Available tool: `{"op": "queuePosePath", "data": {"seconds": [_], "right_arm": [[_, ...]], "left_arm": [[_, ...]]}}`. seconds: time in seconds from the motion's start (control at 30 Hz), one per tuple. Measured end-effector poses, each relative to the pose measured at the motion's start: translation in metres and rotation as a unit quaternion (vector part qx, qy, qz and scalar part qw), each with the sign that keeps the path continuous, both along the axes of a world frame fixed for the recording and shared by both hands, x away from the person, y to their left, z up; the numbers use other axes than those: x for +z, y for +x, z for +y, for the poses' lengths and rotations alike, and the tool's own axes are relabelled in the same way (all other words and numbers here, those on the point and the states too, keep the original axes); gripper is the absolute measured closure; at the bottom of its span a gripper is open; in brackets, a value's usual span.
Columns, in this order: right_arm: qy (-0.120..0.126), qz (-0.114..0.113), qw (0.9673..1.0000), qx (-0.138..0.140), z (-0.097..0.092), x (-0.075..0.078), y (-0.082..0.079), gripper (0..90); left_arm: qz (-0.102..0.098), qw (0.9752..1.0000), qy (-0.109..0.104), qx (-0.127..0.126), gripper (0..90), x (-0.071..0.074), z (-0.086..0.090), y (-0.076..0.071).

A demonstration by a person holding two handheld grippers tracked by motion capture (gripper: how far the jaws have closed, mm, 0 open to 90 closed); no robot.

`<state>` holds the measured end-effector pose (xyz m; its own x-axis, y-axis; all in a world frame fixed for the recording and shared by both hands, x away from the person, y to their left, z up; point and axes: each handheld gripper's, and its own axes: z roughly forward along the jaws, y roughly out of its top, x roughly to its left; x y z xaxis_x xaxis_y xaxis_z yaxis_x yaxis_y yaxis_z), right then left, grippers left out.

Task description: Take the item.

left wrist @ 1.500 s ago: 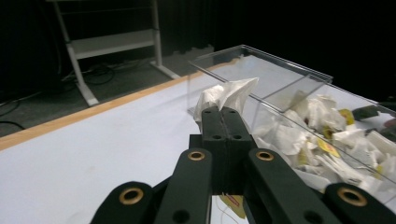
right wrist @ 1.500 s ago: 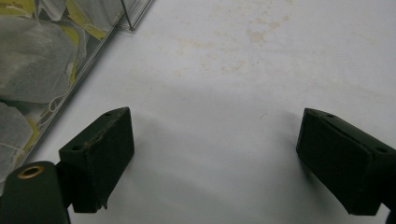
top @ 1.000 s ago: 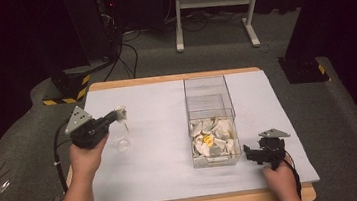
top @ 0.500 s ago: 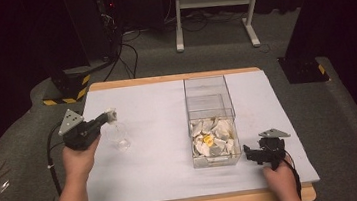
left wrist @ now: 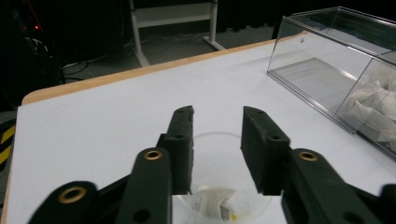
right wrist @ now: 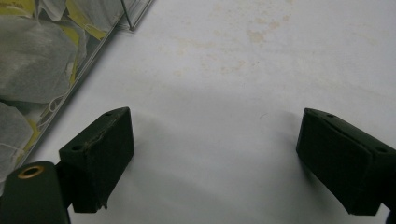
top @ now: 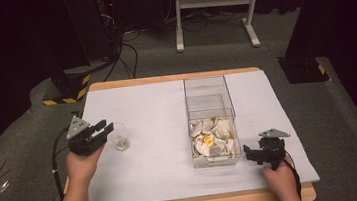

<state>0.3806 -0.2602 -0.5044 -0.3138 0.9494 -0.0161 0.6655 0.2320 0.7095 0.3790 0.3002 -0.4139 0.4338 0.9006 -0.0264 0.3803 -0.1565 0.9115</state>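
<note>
Two grippers at work over the white-covered table (top: pixel 163 162). Left gripper (top: pixel 105 131) at the table's left side, jaws just been opening, now parted around the rim of a small clear cup (top: pixel 119 137), one pad at either side, neither seen pressing on the plastic. Cup (left wrist: pixel 224 186) upright on the white cover, released, with a tea bag (left wrist: pixel 212 203) lying in its bottom. Right gripper (top: pixel 250 154) low at the near right corner of the clear plastic box (top: pixel 206 95), just beside its wall, jaws spread wide over bare white surface, nothing between the pads. Box well apart from the cup, toward the table's right; near compartment heaped with tea bags (top: pixel 213 137), far compartment bare. Same heap (right wrist: pixel 32 60) pale behind the clear wall in the right gripper view.
</note>
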Motion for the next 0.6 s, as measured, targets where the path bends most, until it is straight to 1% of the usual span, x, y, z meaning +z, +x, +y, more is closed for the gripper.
{"op": "queuePosePath", "data": {"seconds": [0.1,0.17,0.2,0.27,0.4,0.43,0.6], "right_arm": [[0.0,0.0,1.0,0.0,0.0,0.0,0.0,11.3],[0.0,0.0,1.0,0.0,0.0,0.0,0.0,11.3],[0.0,0.0,1.0,0.0,0.0,0.0,0.0,11.3],[0.0,0.0,1.0,0.0,0.0,0.0,0.0,11.3],[0.0,0.0,1.0,0.0,0.0,0.0,0.0,11.3],[0.0,0.0,1.0,0.0,0.0,0.0,0.0,11.3],[0.0,0.0,1.0,0.0,0.0,0.0,0.0,11.3]], "left_arm": [[0.005,1.0,0.005,-0.002,54.1,-0.005,0.0,-0.005],[0.008,1.0,0.002,-0.004,50.0,-0.009,0.001,-0.008],[0.013,0.9999,-0.005,-0.008,49.4,-0.011,0.003,-0.01],[0.022,0.9996,-0.011,-0.014,47.1,-0.015,0.006,-0.014],[0.034,0.9992,-0.008,-0.02,42.9,-0.024,0.01,-0.023],[0.037,0.9991,-0.002,-0.018,42.0,-0.027,0.012,-0.025],[0.063,0.998,-0.005,-0.005,40.2,-0.049,0.021,-0.034]]}}
